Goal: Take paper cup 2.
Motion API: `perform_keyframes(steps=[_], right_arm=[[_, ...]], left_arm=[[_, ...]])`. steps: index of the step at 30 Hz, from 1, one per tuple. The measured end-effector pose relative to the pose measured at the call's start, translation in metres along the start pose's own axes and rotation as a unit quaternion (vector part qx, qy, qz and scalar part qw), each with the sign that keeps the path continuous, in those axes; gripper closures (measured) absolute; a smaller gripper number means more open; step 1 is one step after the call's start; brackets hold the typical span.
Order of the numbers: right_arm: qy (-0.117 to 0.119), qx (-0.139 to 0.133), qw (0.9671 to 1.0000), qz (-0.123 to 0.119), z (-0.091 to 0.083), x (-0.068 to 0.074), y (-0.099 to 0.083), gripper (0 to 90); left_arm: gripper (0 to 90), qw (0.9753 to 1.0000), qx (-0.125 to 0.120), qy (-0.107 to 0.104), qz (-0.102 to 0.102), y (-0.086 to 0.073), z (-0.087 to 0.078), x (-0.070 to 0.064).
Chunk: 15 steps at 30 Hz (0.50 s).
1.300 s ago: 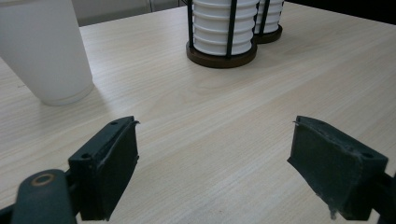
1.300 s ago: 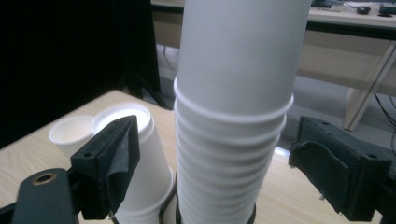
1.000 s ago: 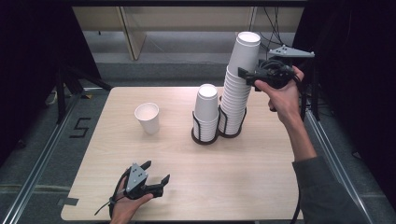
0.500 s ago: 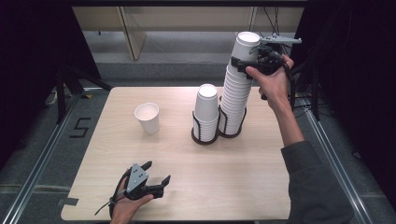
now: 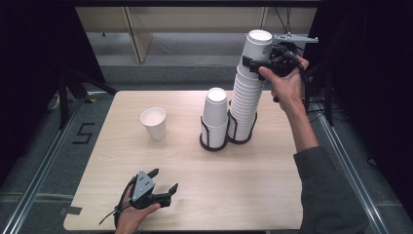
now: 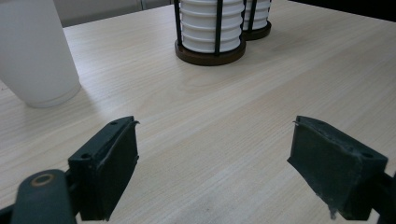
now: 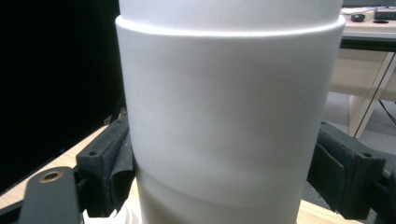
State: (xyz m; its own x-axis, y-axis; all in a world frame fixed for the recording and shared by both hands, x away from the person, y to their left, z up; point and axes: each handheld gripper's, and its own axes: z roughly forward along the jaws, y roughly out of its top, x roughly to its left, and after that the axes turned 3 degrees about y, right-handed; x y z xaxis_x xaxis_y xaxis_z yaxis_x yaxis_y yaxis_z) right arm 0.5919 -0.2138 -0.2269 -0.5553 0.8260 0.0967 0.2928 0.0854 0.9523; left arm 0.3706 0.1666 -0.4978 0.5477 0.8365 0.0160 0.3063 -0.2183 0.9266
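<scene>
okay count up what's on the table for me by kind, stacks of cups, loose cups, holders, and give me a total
Cup stacks: 2, the tall stack and the short stack
Loose cups: 1, the single cup
Wire holders: 2, the right holder and the left holder
Total: 5
The right tongs sit around the tall stack's upper cups; the left tongs are open near the table's front edge.

Two cup stacks (image 5: pixel 247 87) (image 5: pixel 215 114) in holders, one loose cup (image 5: pixel 154 123), two claws (image 5: pixel 162 187) (image 5: pixel 251 62)
</scene>
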Motion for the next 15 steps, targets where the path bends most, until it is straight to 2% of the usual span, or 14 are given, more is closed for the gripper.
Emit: perform_keyframes(steps=[4, 15], right_arm=[[0.002, -0.011, 0.9999, 0.004, -0.004, 0.001, 0.006, 18.6], [0.0, -0.028, 0.9996, -0.006, -0.01, 0.005, 0.021, 18.8]], left_arm=[[14.5, 1.0, 0.0, 0.001, 0.0, 0.0, 0.0, 0.0], [14.5, 1.0, 0.001, -0.001, 0.0, 0.0, 0.001, -0.001]])
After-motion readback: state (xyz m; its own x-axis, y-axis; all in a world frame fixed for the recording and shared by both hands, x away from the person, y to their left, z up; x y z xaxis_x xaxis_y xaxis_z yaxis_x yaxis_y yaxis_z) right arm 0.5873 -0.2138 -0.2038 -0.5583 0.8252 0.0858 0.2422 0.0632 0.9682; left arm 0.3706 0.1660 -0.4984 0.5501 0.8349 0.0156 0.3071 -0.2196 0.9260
